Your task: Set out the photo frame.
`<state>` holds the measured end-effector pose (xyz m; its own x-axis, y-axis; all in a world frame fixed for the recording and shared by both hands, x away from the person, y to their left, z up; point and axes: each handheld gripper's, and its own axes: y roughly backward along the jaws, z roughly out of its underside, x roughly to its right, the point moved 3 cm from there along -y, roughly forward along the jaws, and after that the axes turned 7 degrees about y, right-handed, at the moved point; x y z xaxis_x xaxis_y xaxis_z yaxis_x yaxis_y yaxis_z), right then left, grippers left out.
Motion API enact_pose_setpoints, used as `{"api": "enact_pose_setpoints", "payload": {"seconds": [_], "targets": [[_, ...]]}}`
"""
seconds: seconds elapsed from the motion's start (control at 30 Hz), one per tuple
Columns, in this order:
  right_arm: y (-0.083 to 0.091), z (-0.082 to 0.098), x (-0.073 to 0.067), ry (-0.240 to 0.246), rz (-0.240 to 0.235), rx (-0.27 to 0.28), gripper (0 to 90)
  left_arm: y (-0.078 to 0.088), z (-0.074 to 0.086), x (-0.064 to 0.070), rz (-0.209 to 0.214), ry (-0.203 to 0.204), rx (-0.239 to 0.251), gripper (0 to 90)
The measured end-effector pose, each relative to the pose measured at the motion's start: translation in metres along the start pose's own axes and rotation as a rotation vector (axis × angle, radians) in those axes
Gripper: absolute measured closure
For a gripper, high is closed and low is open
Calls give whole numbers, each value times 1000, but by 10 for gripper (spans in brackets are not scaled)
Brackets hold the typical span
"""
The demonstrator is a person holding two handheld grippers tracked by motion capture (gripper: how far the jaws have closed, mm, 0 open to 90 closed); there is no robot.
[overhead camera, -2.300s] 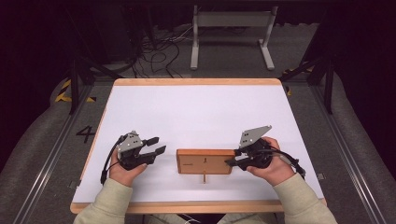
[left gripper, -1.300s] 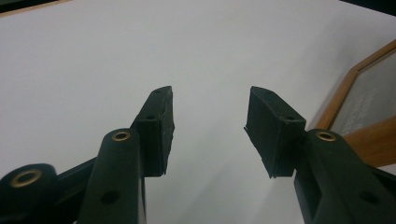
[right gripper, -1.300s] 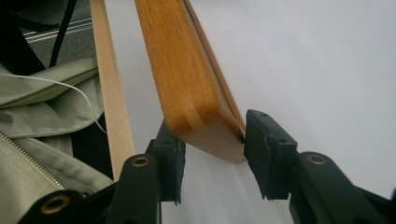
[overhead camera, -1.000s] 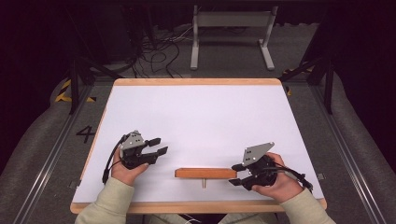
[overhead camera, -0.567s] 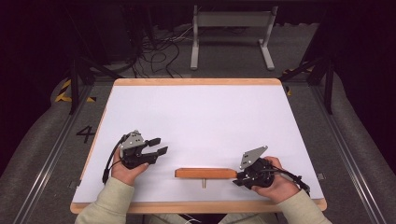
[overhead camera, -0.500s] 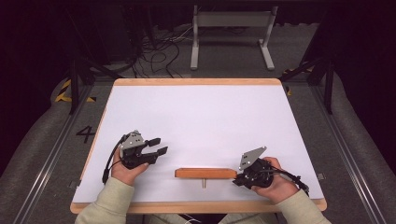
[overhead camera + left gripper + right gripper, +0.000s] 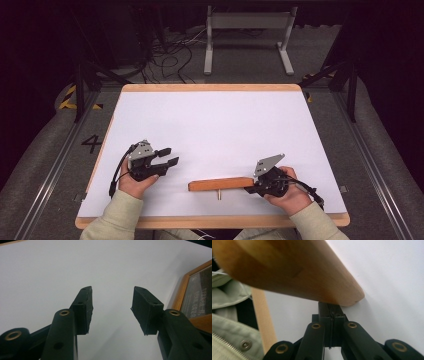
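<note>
Wooden board point(image 7: 221, 184) near table's point(image 7: 215, 87) front edge, right of centre, seemingly tipped on edge. Right gripper point(image 7: 259, 186) at its right end, jaws just pressed together, nothing pinched. Left gripper point(image 7: 167, 156) spread, empty, well apart. Repositioning step; next, reopen and regrip.

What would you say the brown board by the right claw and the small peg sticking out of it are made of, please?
The board looks like wood: warm orange-brown, with faint grain and a smooth, slightly glossy, rounded edge in the right gripper view, probably varnished. The peg is pale with a slight sheen; it could be metal or light wood, too small to tell. Both rest on the table, whose top looks matte white.
</note>
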<state>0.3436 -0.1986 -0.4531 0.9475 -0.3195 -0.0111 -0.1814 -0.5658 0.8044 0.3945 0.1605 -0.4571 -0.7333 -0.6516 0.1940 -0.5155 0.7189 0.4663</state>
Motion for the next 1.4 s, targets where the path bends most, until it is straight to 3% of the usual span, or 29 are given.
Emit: {"api": "enact_pose_setpoints", "payload": {"seconds": [0.1,0.33,0.8,1.4], "targets": [[-2,-2,6,-27,27,12,900,1,1,0,-3,5,-3,515],[-7,-12,18,-32,85,26,900,2,3,-2,-9,8,-2,514],[-20,-34,38,-61,139,44,900,1,3,-3,-8,15,-7,514],[-43,-65,61,-88,153,104,900,3,5,-5,-12,23,-6,516]]}}
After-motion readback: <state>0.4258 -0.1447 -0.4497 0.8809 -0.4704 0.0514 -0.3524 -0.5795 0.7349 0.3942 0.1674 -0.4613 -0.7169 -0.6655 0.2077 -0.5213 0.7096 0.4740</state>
